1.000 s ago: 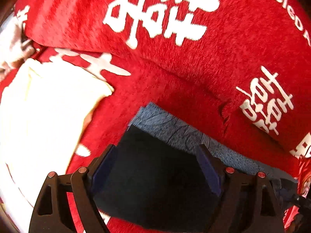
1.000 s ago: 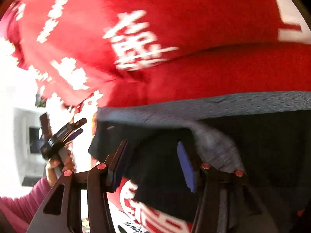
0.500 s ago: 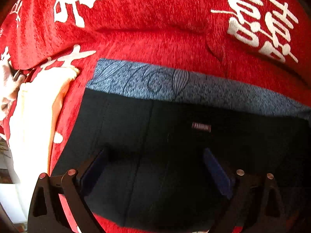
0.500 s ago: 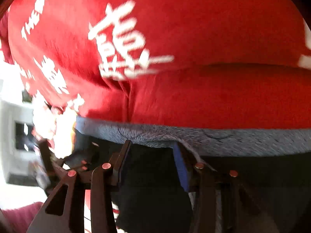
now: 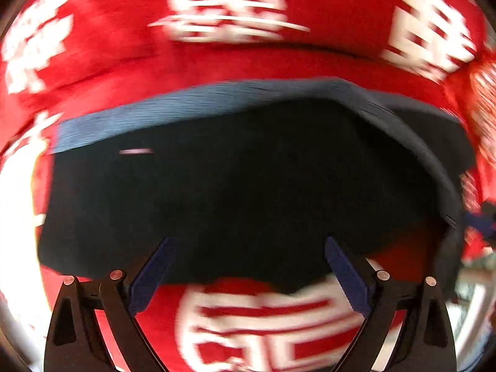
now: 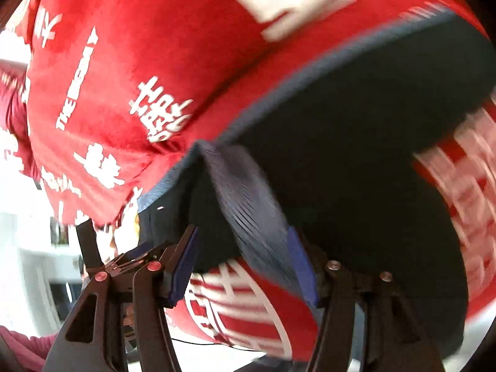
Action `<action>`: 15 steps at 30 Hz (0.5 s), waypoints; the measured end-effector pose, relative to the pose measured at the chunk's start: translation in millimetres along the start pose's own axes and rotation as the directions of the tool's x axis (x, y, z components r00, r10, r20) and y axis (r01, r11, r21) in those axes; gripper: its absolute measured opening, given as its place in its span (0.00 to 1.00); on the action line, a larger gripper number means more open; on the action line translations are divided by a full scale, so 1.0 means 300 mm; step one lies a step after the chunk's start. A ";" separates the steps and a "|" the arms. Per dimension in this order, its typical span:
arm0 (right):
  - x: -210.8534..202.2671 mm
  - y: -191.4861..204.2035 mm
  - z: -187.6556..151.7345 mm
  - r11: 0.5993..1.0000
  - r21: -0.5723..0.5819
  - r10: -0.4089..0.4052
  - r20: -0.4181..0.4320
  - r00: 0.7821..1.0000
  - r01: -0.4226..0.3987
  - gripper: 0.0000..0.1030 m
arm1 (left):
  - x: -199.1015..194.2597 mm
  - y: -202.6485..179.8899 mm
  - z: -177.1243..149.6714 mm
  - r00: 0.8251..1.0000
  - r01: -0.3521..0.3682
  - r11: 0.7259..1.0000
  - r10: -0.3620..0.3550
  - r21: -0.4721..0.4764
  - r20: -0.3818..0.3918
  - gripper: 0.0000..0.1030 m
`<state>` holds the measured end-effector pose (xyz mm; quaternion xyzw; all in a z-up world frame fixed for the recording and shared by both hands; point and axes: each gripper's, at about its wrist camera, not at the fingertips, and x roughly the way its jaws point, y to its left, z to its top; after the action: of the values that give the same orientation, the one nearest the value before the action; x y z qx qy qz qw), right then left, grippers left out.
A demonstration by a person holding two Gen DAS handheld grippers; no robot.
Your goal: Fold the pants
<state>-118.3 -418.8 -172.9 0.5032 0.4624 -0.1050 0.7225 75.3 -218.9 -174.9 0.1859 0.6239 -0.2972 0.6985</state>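
Black pants (image 5: 248,186) with a blue-grey waistband (image 5: 186,105) lie spread on a red cover with white characters (image 5: 217,65). My left gripper (image 5: 248,266) points down over the pants' near edge. Its jaws stand wide open and its pads press on nothing. In the right wrist view the pants (image 6: 356,142) are tented up into a ridge. A fold of the waistband (image 6: 257,217) runs down between the fingers of my right gripper (image 6: 241,263). Its jaws are opening, but cloth still fills the gap from pad to pad. Both views are blurred by motion.
The red cover (image 6: 124,77) rises into a cushioned back behind the pants. A pale folded cloth (image 5: 15,204) shows at the left edge of the left wrist view. A pink sleeve (image 6: 18,347) and bright white furniture (image 6: 37,263) lie at the lower left of the right wrist view.
My left gripper opened wider and slid from the pants' left corner toward their right end. My right gripper swung and rolled with the waistband fold between its fingers, and its jaws spread a little.
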 end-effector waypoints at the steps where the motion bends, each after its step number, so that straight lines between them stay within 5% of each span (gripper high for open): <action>1: -0.029 -0.034 -0.045 1.000 0.029 -0.012 0.016 1.000 0.011 0.62 | -0.001 -0.051 -0.005 0.999 0.039 0.999 -0.039 0.025 -0.005 0.95; 7: -0.165 -0.275 -0.366 0.968 0.235 -0.116 0.084 0.990 0.094 0.63 | 0.014 -0.333 -0.032 0.967 0.254 0.957 -0.247 0.141 -0.062 0.95; 10: -0.174 -0.393 -0.492 0.939 0.320 -0.165 0.092 0.982 0.128 0.63 | 0.033 -0.413 -0.028 0.952 0.303 0.936 -0.291 0.177 -0.092 0.95; 15: -0.126 -0.564 -0.600 0.902 0.428 -0.104 0.098 0.990 0.053 0.63 | 0.099 -0.501 0.001 0.942 0.330 0.929 -0.315 0.166 -0.112 0.95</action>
<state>-344.8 -362.2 -262.2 0.6221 0.4049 -0.2615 0.6170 -20.2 -337.9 -187.3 0.1562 0.6446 -0.4560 0.5935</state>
